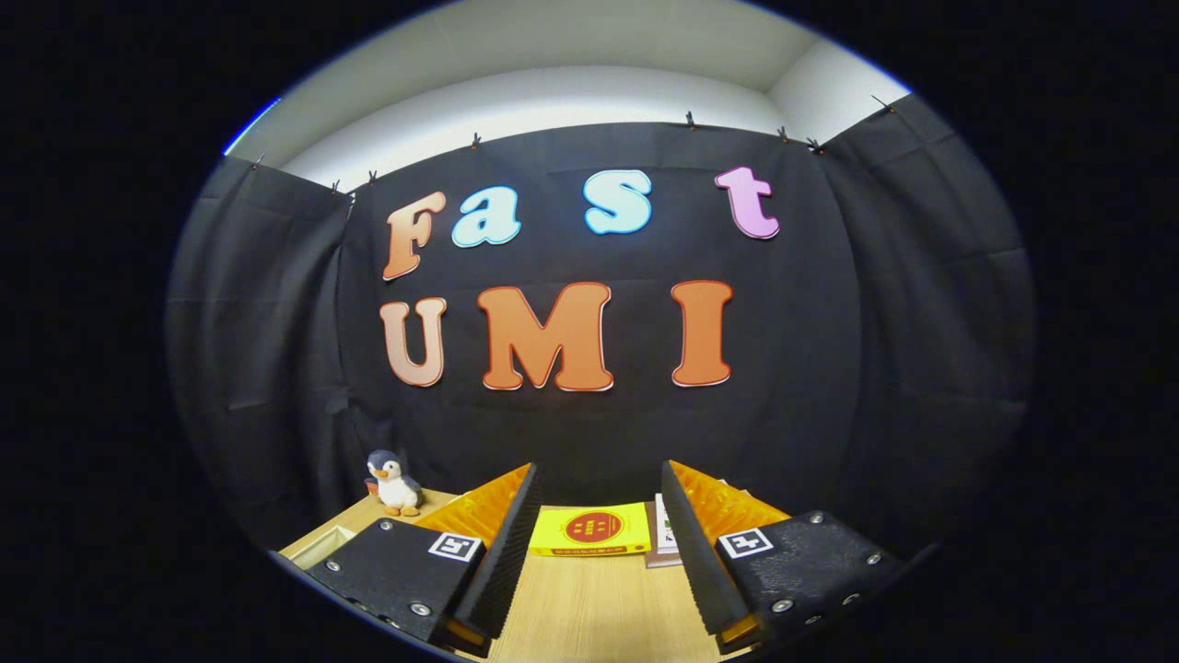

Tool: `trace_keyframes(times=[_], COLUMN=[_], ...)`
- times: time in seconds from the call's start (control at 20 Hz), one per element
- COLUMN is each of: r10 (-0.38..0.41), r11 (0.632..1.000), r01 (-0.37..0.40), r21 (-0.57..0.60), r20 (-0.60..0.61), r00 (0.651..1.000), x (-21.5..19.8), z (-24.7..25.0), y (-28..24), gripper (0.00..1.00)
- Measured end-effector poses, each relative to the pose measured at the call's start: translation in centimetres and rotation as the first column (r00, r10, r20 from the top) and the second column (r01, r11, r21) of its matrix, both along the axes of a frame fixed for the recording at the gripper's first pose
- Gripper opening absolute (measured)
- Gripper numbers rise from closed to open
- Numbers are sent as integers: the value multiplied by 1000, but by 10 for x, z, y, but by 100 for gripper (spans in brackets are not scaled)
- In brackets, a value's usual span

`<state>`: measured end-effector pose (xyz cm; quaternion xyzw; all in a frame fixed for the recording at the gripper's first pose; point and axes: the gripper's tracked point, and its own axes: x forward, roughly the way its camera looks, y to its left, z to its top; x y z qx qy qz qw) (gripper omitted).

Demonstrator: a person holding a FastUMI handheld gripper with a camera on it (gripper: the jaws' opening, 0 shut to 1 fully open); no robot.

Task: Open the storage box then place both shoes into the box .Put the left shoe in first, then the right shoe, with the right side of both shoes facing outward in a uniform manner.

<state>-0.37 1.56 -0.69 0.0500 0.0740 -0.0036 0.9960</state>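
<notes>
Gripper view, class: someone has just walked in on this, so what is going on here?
A handheld two-finger gripper hangs above a light wooden table, fingers open with nothing between them. Just beyond the fingertips lies a flat yellow box with a red round emblem, with some white printed items beside it. A small plush penguin sits at the back by the black cloth wall. Nothing is being handled at this moment.

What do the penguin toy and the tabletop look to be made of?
Penguin toy: likely plush fabric, matte with a fuzzy outline. Tabletop: probably wood or wood-look laminate, pale with straight grain lines and a smooth finish. The claw is open over it, holding nothing.
</notes>
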Motion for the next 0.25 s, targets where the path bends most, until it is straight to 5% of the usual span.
trace_keyframes(times=[0.25], r10=[-67], r11=[997], r01=[70], r21=[-29], r20=[81], r00=[994], x=[-10], z=[15], y=[-32], gripper=[79])
